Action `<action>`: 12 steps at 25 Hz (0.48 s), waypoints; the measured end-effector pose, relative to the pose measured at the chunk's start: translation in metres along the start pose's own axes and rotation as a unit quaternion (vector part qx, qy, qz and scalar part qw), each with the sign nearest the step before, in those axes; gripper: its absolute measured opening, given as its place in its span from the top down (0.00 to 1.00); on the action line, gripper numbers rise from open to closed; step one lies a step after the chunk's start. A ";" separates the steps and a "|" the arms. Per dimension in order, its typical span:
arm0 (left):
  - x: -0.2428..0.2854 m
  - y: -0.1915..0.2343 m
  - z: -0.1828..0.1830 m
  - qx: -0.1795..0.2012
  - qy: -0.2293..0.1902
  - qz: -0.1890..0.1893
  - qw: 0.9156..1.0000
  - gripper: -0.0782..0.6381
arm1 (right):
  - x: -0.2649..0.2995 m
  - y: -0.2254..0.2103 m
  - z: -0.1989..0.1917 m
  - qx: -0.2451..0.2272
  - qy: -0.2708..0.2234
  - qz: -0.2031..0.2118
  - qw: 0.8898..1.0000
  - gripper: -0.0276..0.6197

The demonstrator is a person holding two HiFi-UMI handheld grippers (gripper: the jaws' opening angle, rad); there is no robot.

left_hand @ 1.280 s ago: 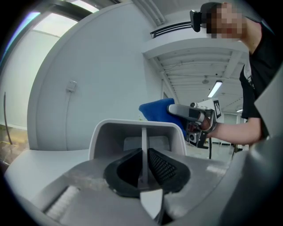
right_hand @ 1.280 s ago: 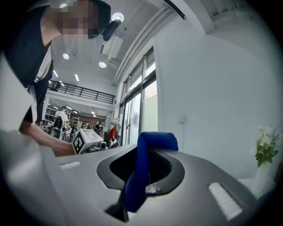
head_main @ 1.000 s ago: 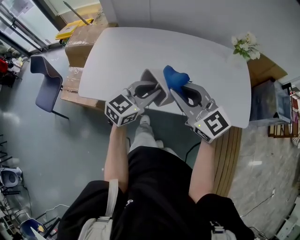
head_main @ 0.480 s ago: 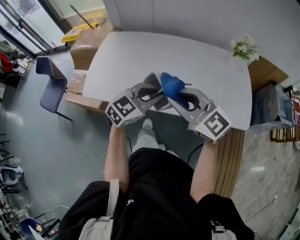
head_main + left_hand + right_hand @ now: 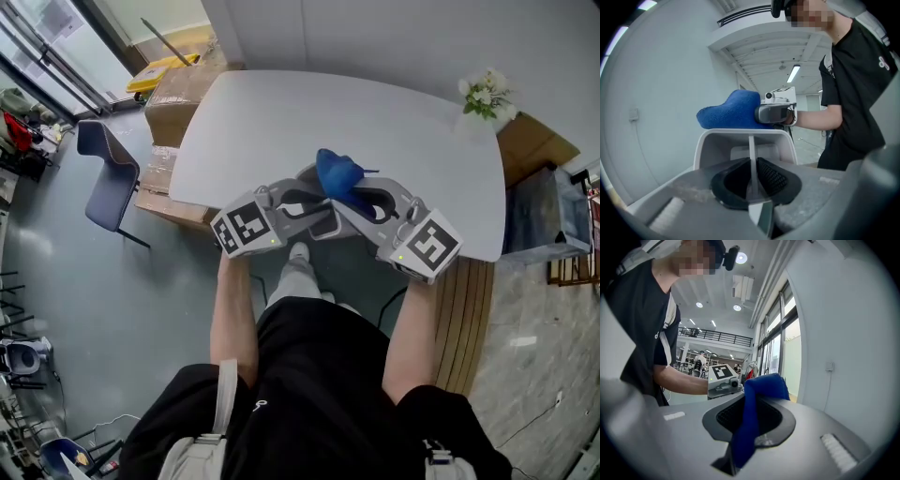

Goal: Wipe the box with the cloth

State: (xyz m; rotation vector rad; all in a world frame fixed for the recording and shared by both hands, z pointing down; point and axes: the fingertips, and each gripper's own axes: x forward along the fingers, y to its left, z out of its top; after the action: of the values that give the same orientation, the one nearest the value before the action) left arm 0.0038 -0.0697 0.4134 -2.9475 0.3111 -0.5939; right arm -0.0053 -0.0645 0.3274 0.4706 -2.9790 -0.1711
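Note:
My left gripper [image 5: 311, 203] is shut on a thin wall of the pale grey box [image 5: 304, 175], holding it in the air over the table's near edge. In the left gripper view that wall [image 5: 750, 154] runs between the jaws, with the box's open rim [image 5: 717, 138] beyond them. My right gripper [image 5: 353, 194] is shut on the blue cloth [image 5: 337, 174] and presses it onto the box's top rim. The cloth [image 5: 731, 110] lies bunched along that rim, and a fold of the cloth [image 5: 759, 392] hangs through the right jaws. Most of the box is hidden behind both grippers.
The white table [image 5: 281, 112] lies just ahead. A flower bunch [image 5: 486, 94] stands at its far right corner. A cardboard carton [image 5: 173, 89] and a blue chair [image 5: 105, 169] stand to the left. A wooden bench [image 5: 459, 309] and a grey bin [image 5: 539, 211] are on the right.
The cloth has slid a little left and toward me along the box's rim. The left gripper has turned the box flatter, so less of it shows.

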 end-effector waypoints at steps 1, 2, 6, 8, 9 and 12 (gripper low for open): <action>0.001 -0.002 0.000 0.001 -0.001 -0.008 1.000 0.82 | 0.000 -0.001 -0.002 0.002 0.007 0.000 1.000 0.87; 0.002 -0.005 0.000 0.002 -0.002 -0.015 1.000 0.82 | -0.001 0.000 -0.003 0.004 0.010 0.003 1.000 0.87; 0.001 -0.016 0.003 0.003 -0.013 -0.050 0.999 0.82 | -0.002 -0.001 0.000 0.005 -0.010 0.014 1.000 0.87; -0.001 -0.022 0.005 0.001 -0.022 -0.072 0.997 0.82 | -0.004 -0.001 0.002 0.010 -0.025 0.023 0.999 0.87; -0.002 -0.026 0.006 -0.001 -0.025 -0.086 0.996 0.82 | -0.006 -0.002 0.004 0.016 -0.033 0.028 0.999 0.87; -0.005 -0.040 0.010 -0.006 -0.024 -0.134 0.991 0.82 | -0.014 -0.002 0.004 0.037 -0.050 0.048 0.997 0.87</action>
State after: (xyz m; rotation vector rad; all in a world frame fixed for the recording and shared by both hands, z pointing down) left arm 0.0105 -0.0289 0.4088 -3.0332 -0.0904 -0.5494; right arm 0.0078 -0.0614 0.3213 0.3349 -3.1064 -0.0778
